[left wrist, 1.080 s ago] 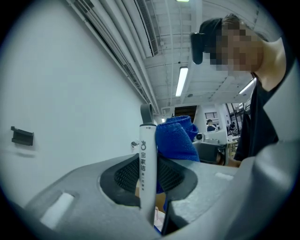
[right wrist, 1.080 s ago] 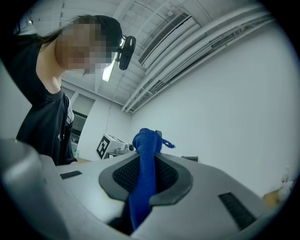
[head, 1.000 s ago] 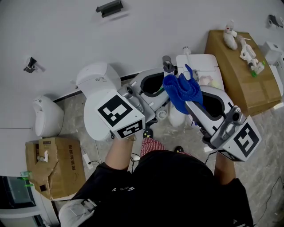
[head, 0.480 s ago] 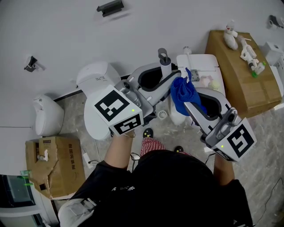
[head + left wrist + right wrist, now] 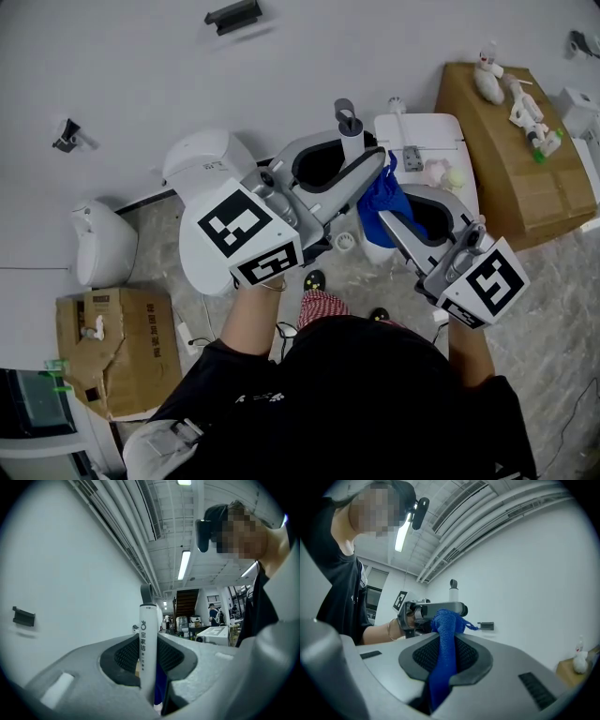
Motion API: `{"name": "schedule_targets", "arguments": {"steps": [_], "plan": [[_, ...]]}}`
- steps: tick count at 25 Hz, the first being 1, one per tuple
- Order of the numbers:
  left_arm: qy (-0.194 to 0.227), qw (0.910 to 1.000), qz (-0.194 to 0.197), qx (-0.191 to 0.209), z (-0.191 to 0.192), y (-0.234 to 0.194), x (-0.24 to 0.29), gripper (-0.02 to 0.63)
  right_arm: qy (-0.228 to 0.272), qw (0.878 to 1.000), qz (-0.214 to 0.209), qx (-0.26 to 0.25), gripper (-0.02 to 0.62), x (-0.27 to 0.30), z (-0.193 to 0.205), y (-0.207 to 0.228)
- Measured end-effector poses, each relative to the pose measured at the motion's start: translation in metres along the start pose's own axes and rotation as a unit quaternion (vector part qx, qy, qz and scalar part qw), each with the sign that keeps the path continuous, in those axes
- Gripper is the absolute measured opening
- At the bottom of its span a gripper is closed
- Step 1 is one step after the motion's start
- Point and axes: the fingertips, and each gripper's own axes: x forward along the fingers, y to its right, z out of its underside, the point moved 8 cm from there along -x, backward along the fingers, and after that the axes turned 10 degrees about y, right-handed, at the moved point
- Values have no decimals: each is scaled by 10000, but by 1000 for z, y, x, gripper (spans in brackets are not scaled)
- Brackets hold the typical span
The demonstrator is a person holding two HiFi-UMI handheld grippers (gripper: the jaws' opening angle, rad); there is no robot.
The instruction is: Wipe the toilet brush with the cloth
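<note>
1. The toilet brush (image 5: 349, 131) is off the floor, held upright by its white handle. Its grey loop end sticks up above the left gripper (image 5: 354, 167), and its lower end is hidden under the two grippers.
2. In the left gripper view the handle (image 5: 148, 644) stands between the jaws of the left gripper (image 5: 149, 660), which pinch it from both sides.
3. The blue cloth (image 5: 382, 202) is bunched just right of the handle and below the left gripper's jaw. In the left gripper view a strip of blue shows right against the lower handle.
4. The right gripper (image 5: 388, 221) has its jaws pressed together on the cloth. In the right gripper view the cloth (image 5: 445, 653) runs up between the jaws of the right gripper (image 5: 442, 656) and ends in a wad in front of the left gripper, with the brush handle (image 5: 453, 590) rising behind it.
5. Both grippers point away from the person toward the white wall (image 5: 141, 75), their tips close together.
6. On the floor (image 5: 553, 300), a white toilet (image 5: 202, 169) stands at the wall behind the left gripper.
7. One cardboard box (image 5: 511, 159) stands at the wall on the right with small white items on top, and another cardboard box (image 5: 112, 347) sits at the lower left.
</note>
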Motion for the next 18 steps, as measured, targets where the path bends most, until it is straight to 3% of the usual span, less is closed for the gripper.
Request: {"name": "schedule_targets", "arguments": {"steps": [18], "plan": [[-46, 9999, -26, 138, -2, 1, 4, 91, -216, 9995, 108, 220, 63, 1, 25, 4]]}}
